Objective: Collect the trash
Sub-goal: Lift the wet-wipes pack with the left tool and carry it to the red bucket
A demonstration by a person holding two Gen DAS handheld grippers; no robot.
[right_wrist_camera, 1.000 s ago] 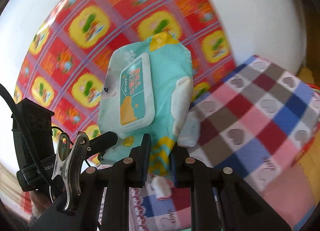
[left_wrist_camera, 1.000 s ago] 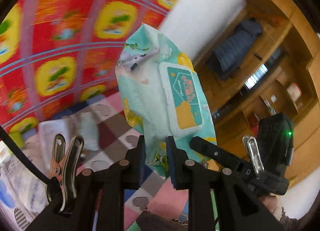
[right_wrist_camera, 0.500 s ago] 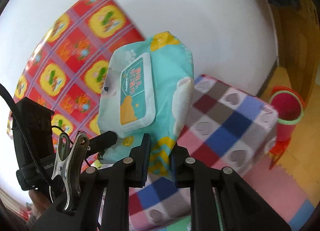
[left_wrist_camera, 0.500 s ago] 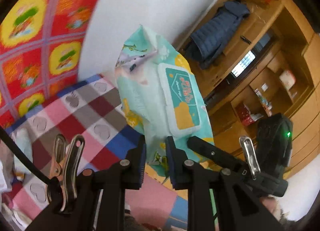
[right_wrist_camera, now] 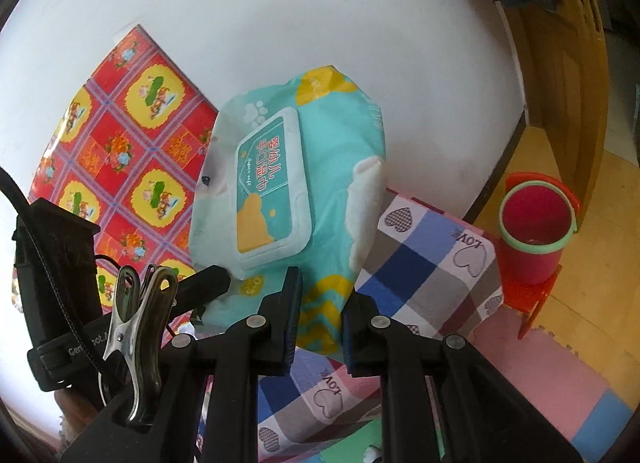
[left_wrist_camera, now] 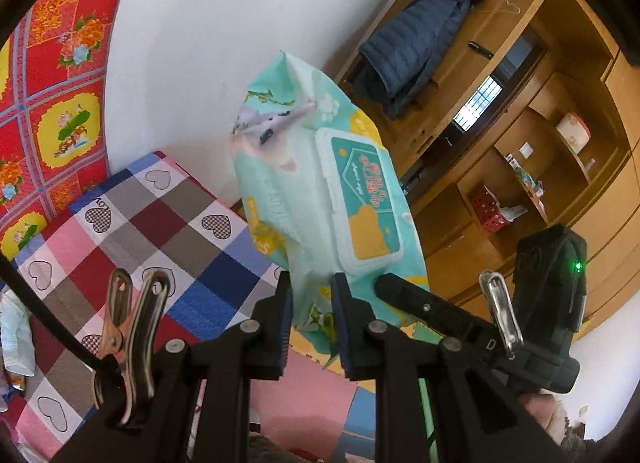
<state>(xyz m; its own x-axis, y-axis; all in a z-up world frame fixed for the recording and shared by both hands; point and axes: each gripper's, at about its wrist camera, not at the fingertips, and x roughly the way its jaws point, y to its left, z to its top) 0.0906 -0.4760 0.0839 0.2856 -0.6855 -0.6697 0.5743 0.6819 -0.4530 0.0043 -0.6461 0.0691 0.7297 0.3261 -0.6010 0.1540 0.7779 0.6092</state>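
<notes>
A teal and mint pack of wet wipes (left_wrist_camera: pixel 316 191) with a white flip lid hangs in the air, held at its lower edge by both grippers. In the left wrist view my left gripper (left_wrist_camera: pixel 312 303) is shut on that bottom edge, and the right gripper's black finger (left_wrist_camera: pixel 400 295) grips it from the right. In the right wrist view my right gripper (right_wrist_camera: pixel 320 303) is shut on the pack (right_wrist_camera: pixel 288 183), while the left gripper's finger (right_wrist_camera: pixel 208 283) holds its left corner. A red bucket (right_wrist_camera: pixel 536 223) with a green rim stands open on a red stool at the right.
A checked cloth with hearts (left_wrist_camera: pixel 160 231) covers a low surface below the pack, also the checked cloth (right_wrist_camera: pixel 432 255). Crumpled tissue (left_wrist_camera: pixel 16 327) lies at its left edge. A wooden shelf unit (left_wrist_camera: pixel 520 151) with a blue jacket (left_wrist_camera: pixel 416 43) stands beyond. Foam mats (right_wrist_camera: pixel 552 383) cover the floor.
Both views have swung from the red patterned cloth toward the white wall and shelves. The red bucket has come into the right view. The pack stays gripped by both grippers.
</notes>
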